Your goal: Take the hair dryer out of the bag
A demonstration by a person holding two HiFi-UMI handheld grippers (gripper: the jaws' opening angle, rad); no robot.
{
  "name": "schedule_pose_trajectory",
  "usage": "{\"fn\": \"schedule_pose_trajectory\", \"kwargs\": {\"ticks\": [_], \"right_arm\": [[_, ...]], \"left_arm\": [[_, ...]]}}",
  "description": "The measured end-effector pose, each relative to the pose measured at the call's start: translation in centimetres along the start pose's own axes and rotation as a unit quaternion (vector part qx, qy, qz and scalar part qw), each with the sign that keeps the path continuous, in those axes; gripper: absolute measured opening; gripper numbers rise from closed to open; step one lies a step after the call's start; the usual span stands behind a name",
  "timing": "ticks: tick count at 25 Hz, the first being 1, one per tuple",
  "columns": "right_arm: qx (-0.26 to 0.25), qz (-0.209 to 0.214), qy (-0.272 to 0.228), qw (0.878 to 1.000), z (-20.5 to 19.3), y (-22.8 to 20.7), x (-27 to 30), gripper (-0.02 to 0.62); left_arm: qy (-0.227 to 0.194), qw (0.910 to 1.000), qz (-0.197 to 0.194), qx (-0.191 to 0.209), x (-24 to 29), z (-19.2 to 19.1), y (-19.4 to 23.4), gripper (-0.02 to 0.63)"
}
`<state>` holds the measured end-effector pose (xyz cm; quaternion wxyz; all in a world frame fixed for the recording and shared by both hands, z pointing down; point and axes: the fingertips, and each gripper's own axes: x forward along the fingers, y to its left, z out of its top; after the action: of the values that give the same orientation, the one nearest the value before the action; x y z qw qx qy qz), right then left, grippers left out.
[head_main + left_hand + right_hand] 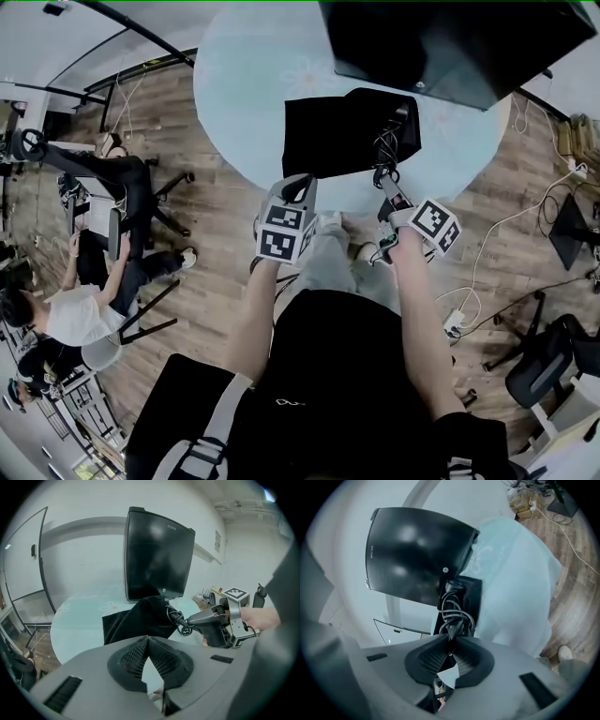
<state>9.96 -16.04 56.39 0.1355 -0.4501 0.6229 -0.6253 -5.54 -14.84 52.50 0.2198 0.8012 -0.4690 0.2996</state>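
Head view, looking steeply down: a round pale table (234, 84) carries a flat black bag (337, 131), with a large black monitor (450, 47) at the table's far side. The left gripper (300, 183) hovers at the table's near edge, just short of the bag and not touching it. The right gripper (384, 173) reaches to the bag's right end, where a coiled black cord (387, 145) comes out of the bag's mouth. Of the hair dryer only this cord shows; its body cannot be made out. To the left, a person sits on a chair (122, 220) on the wooden floor (216, 272). Left gripper view: this gripper's jaws are pressed together with nothing between them. The bag lies beyond their tips on the table, in front of the monitor. At the right, the right gripper pinches the cord loops just beside the bag's end. Right gripper view: the jaws are nearly together, clamped on the cord bundle at their tips. The loops rise from the jaws toward the bag, which lies directly ahead under the monitor.
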Motion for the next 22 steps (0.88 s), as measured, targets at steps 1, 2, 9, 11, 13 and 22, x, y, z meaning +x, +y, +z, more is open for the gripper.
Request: {"fn": "schedule_pose_trajectory", "kwargs": {"ticks": [1,2,9,11,13,22], "right_arm": [[-0.003,-0.004,0.002,1.000,0.0,-0.2,0.0,0.034],[-0.005,-0.006,0.000,1.000,0.1,-0.4,-0.1,0.031],[0.026,-0.010,-0.067,0.997,2.0,-2.0,-2.4,0.023],[0.037,-0.002,-0.081,0.996,2.3,-2.1,-3.0,0.023],[0.026,0.007,-0.071,0.997,2.1,-2.1,-3.5,0.023],[-0.269,-0.147,0.065,0.950,-0.3,-4.5,-3.9,0.229]], "left_arm": [[0.001,1.0000,0.001,-0.001,0.0,-0.1,0.2,0.002],[0.003,1.0000,0.001,-0.002,0.1,-0.2,0.3,0.002],[0.013,0.9998,-0.013,0.000,0.7,-1.0,-0.3,0.002],[0.015,0.9997,-0.019,0.007,0.8,-1.0,-1.1,0.002],[0.014,0.9995,-0.025,0.014,1.0,-0.8,-1.9,0.002],[0.014,0.9992,-0.032,0.022,1.1,-0.8,-3.2,0.002]]}}
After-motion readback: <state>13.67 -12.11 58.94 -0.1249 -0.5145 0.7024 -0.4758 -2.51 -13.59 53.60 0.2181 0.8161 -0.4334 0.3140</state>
